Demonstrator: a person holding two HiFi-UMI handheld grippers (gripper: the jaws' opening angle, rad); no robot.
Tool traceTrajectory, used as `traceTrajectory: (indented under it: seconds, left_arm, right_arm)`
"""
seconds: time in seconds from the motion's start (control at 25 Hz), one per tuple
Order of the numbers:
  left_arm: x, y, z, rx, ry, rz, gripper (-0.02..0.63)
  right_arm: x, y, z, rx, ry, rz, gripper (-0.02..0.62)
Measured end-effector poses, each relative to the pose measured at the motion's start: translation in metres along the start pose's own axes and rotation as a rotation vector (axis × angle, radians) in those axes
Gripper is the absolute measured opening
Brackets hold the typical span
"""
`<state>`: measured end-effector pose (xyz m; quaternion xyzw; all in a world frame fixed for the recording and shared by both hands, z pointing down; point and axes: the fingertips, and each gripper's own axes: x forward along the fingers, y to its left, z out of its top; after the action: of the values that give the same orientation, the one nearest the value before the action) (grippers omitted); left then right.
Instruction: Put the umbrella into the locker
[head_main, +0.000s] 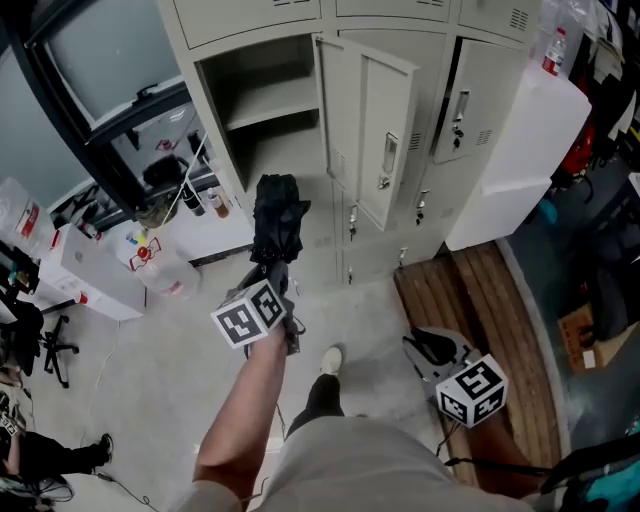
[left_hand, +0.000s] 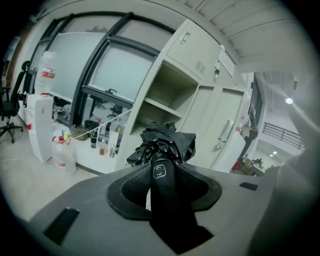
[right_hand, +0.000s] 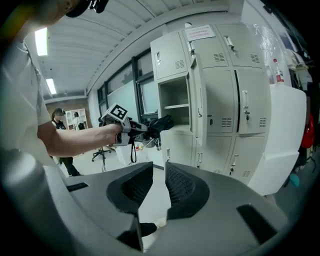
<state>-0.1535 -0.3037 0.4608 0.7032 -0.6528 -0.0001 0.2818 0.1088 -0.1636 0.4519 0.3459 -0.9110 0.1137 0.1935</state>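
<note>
A folded black umbrella (head_main: 277, 225) sticks out from my left gripper (head_main: 272, 270), which is shut on its handle (left_hand: 162, 190); the crumpled canopy (left_hand: 162, 145) points toward the lockers. The open locker compartment (head_main: 265, 110) with its shelf lies straight ahead of the umbrella tip, its door (head_main: 385, 140) swung out to the right. In the right gripper view the umbrella (right_hand: 159, 125) hangs just left of that opening (right_hand: 175, 107). My right gripper (head_main: 425, 350) is low at the right, away from the lockers, open with nothing between its fingers (right_hand: 180, 187).
A white counter (head_main: 215, 230) with bottles and a water jug (head_main: 165, 270) stands left of the lockers. A tall white cabinet (head_main: 520, 160) is at the right, with a wooden floor panel (head_main: 480, 320) before it. An office chair (head_main: 50, 350) is far left.
</note>
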Motion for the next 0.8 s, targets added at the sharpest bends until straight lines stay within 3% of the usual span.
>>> traceTrajectory:
  seconds: [0.44,0.8]
  left_arm:
    - [0.185,0.019,0.103,0.056,-0.009,0.024,0.169]
    - [0.298,0.045,0.154,0.139,0.006,0.082,0.169]
  right_arm:
    - [0.072,-0.082,0.059,0.089,0.004,-0.137,0.063]
    - [0.108,-0.122,0.076,0.170,-0.004,-0.242,0.063]
